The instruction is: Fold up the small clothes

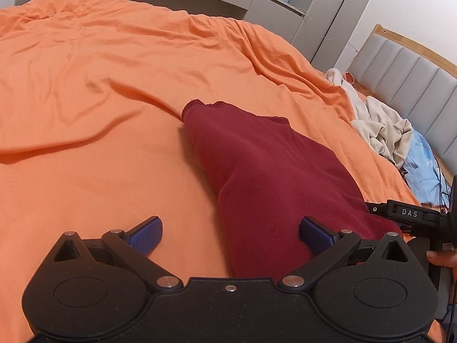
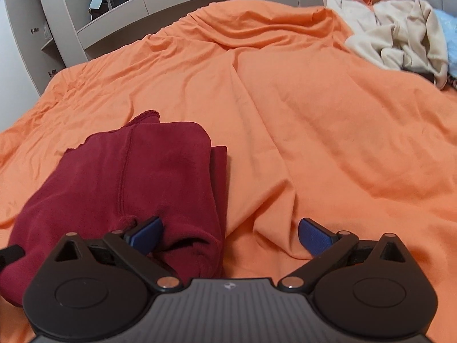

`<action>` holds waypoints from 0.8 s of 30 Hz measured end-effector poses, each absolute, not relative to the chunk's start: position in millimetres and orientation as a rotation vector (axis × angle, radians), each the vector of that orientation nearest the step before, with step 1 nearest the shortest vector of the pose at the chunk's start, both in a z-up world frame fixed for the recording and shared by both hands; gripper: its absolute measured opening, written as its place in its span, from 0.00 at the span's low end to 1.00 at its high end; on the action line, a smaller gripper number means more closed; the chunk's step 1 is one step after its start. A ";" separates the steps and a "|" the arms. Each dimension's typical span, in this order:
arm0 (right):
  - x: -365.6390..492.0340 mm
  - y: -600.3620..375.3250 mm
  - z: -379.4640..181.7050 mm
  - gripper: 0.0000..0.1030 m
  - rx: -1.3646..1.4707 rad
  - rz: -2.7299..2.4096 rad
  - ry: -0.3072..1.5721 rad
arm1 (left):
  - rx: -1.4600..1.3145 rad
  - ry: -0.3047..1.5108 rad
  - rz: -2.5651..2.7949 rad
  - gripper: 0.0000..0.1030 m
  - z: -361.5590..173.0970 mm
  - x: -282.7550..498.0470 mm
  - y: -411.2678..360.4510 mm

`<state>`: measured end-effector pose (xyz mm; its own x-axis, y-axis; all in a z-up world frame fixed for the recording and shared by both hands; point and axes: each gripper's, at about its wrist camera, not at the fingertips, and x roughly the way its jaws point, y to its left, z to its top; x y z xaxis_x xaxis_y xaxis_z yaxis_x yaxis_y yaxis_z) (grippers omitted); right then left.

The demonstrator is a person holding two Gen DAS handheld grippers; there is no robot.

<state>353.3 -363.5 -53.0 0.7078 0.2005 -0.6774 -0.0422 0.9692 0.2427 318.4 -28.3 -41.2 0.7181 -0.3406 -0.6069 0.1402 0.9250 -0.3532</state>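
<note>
A dark red garment [image 1: 265,177] lies folded into a thick bundle on the orange bedsheet [image 1: 100,85]. My left gripper [image 1: 230,235] is open just above the bundle's near end. Its right pad [image 1: 315,237] is over the cloth and its left pad [image 1: 145,235] over bare sheet, with nothing gripped. In the right wrist view the same garment [image 2: 128,177] lies to the left. My right gripper [image 2: 230,237] is open, with its left pad [image 2: 145,237] above the bundle's near right corner and its right pad [image 2: 315,238] over the sheet [image 2: 328,128]. The right gripper's body [image 1: 405,214] shows at the left view's right edge.
A heap of beige clothes [image 2: 400,37] with a light blue piece [image 1: 420,168] lies at the bed's far right, against a padded grey headboard [image 1: 414,77]. Grey cabinets [image 2: 71,23] stand beyond the bed. A fingertip [image 1: 440,258] of the person's hand shows by the right gripper's handle.
</note>
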 end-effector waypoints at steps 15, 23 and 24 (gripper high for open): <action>350.8 -389.8 -38.5 1.00 0.454 0.242 0.744 | -0.292 0.711 -0.269 1.00 -43.3 316.9 -29.8; 349.8 -357.1 -51.6 1.00 0.297 0.277 0.840 | -0.292 0.709 -0.269 1.00 -43.6 316.1 -30.7; 350.9 -358.0 -52.3 1.00 0.310 0.280 0.847 | -0.292 0.709 -0.269 1.00 -42.9 316.1 -31.0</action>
